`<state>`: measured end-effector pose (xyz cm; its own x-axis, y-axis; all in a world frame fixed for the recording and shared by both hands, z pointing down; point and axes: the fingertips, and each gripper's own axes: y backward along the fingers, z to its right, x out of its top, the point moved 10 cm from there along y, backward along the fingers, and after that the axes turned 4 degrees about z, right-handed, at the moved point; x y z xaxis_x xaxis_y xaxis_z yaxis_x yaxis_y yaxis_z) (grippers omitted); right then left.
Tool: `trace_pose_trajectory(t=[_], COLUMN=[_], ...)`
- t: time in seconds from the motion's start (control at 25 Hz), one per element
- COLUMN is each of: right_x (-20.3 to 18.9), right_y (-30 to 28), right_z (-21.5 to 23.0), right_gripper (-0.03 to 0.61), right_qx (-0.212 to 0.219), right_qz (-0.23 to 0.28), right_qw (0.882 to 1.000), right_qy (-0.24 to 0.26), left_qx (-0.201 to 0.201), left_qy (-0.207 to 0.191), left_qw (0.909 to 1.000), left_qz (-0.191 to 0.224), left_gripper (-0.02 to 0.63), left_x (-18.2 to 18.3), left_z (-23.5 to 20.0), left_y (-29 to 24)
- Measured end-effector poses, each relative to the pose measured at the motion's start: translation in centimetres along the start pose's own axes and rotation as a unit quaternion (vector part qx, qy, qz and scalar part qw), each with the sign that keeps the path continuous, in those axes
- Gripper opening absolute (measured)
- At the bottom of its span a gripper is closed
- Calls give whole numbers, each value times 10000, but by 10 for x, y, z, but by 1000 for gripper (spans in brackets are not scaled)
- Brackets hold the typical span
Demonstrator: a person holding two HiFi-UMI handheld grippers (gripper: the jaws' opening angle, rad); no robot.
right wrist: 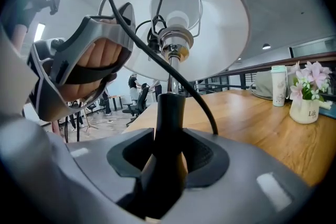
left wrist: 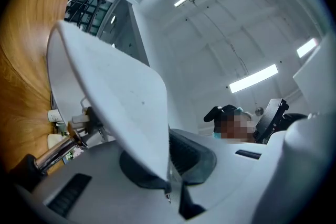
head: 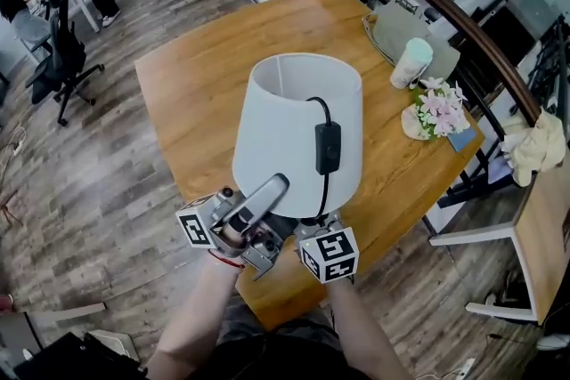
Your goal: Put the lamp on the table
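You hold the lamp [head: 298, 133] tilted in the air over the near corner of the counter [head: 200, 80], not yet set down. Your right gripper [right wrist: 168, 152] clamps its jaws on the dark stem [right wrist: 169, 107], taking the weight. Your left gripper [left wrist: 169, 168] pinches the edge of the shade [left wrist: 113, 92] (probably to stop it tipping).

- The white-shaded metal-stemmed lamp [head: 298, 133] rises just ahead of both tongs, its stem base between the right gripper's [right wrist: 168, 149] jaws.
- The shade's lower rim sits between the left gripper's [left wrist: 169, 168] jaws.
- The wooden table [head: 196, 93] spreads beneath and beyond both grippers.
- A white lidded tumbler [head: 411, 64] and a pot of pink flowers [head: 436, 109] stand on it, far ahead-right of the right gripper, with the flowers nearer.
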<state>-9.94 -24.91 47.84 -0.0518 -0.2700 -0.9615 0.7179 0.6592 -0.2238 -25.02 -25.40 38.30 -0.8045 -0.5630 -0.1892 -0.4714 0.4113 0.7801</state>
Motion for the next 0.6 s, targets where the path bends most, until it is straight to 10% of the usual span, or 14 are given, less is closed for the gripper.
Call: trace_pose_trajectory(t=[0.6], right_x=[5], right_y=[-48], right_z=[25], right_gripper=[176], right_qx=[-655], right_qz=[165], right_qw=[9975], right_qy=[192], left_qx=[-215], left_qy=[375], left_qw=[9988], left_qz=[-224], left_gripper=[-2], left_x=[47], left_z=[-48], left_y=[-8])
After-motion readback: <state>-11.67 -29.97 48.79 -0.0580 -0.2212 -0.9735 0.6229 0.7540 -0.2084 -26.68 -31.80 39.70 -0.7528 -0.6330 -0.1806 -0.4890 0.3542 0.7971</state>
